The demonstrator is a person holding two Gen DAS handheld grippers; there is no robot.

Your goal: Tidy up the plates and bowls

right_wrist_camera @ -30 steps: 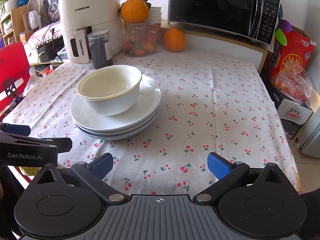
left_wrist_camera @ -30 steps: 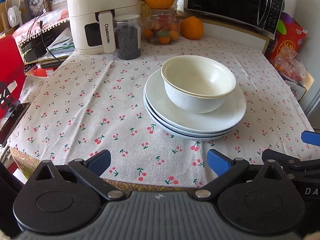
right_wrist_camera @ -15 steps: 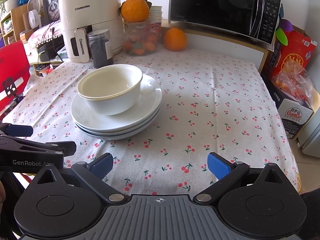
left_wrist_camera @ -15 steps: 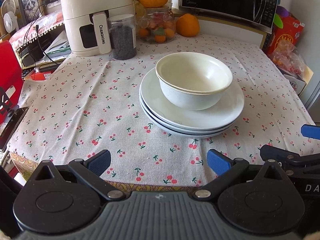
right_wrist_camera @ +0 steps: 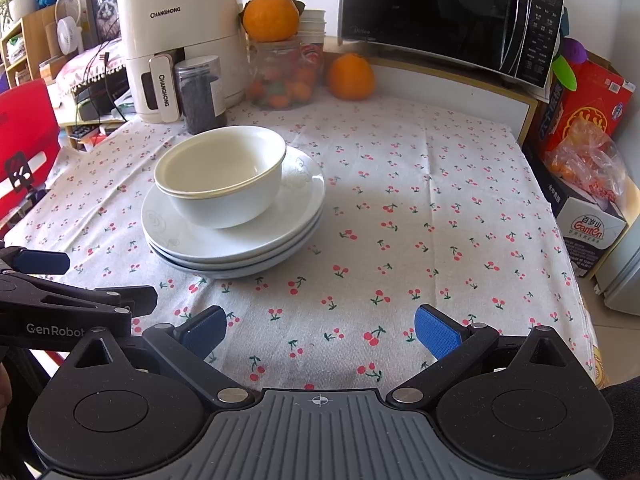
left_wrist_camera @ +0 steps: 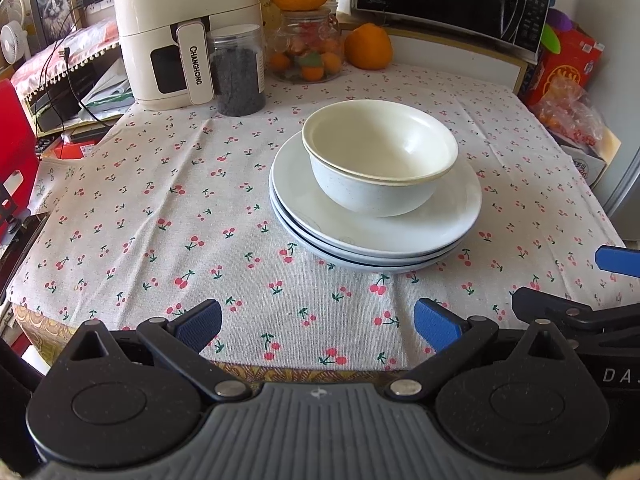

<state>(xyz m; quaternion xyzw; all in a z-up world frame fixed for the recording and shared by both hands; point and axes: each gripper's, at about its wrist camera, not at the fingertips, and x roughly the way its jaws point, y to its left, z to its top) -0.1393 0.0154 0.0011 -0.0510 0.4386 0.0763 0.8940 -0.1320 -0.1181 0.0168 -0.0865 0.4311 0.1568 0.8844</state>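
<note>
Lately my left gripper (left_wrist_camera: 318,322) has eased a little nearer the crockery: in its view the stack sits larger and fuller in the centre than a second ago, while the right wrist's view has hardly shifted. Both tools are spread wide with nothing between their blue pads, my right gripper (right_wrist_camera: 320,328) low in its own frame over bare cherry-print tablecloth (right_wrist_camera: 400,200).

The two nested bowls (left_wrist_camera: 380,168) rest on the stack of plates (left_wrist_camera: 376,236), just right of centre in the left view and left of centre in the right view, well clear of the air fryer (left_wrist_camera: 180,28) at upper left.

Everything is gathered into one pile, which fits either a tidied end or a pile waiting to be sorted apart; I cannot tell which.
</note>
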